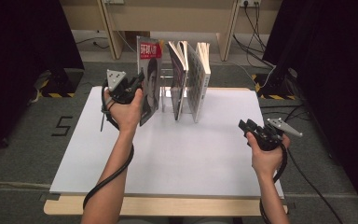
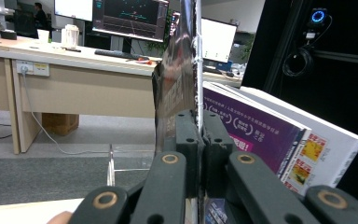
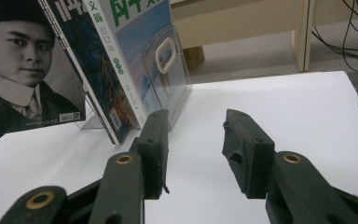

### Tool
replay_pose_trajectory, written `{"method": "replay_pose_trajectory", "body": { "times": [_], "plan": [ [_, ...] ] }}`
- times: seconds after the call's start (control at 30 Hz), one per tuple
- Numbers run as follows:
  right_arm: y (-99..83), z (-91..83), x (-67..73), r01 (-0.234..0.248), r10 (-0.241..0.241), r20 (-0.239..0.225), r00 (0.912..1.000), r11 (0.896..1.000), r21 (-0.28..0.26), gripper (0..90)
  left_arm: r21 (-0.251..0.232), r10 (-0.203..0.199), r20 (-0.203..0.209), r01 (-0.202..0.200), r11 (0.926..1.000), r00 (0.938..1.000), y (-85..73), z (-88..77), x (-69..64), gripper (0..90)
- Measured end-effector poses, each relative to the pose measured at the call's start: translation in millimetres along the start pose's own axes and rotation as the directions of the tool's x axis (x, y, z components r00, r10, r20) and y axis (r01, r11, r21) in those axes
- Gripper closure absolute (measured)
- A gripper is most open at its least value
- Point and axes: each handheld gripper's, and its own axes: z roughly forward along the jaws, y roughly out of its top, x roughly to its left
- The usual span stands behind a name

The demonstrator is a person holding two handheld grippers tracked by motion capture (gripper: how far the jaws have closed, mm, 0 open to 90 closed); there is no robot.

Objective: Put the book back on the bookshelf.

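Your left gripper (image 2: 200, 135) has its fingers clenched on the portrait magazine's (image 1: 150, 84) edge; your right gripper (image 3: 193, 149) hangs released over the table (image 1: 177, 154).

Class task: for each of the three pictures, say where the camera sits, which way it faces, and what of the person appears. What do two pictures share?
High view: above the table, looking forward and down; both forearms, left tongs, right tongs.
Left gripper view: on the left tongs, shut on the portrait magazine, facing desks.
Right gripper view: on the right tongs, open, low over the table.
Shared: the portrait magazine, in all three.
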Motion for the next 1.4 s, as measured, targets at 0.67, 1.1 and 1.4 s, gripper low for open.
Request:
{"method": "replay_pose_trajectory", "body": {
  "times": [0.67,1.1,1.4],
  "plan": [
    [-4.8,4.2,-1.0,-0.005,0.005,-0.005,1.0000,1.000,0.017,60.8,-0.037,0.007,-0.026,-0.008,0.9993,0.9996,-5.3,31.0,8.6,86.7],
    [-8.2,7.2,-3.2,-0.004,0.005,-0.009,1.0000,0.999,0.035,60.9,-0.041,0.020,-0.058,-0.022,0.9989,0.9981,-28.3,45.7,22.2,86.5],
    [-9.5,8.3,-0.7,-0.002,0.002,-0.010,0.9999,0.999,0.048,60.9,-0.036,0.087,-0.056,-0.089,0.9954,0.9947,-36.8,27.7,30.9,86.0]
  ]
}}
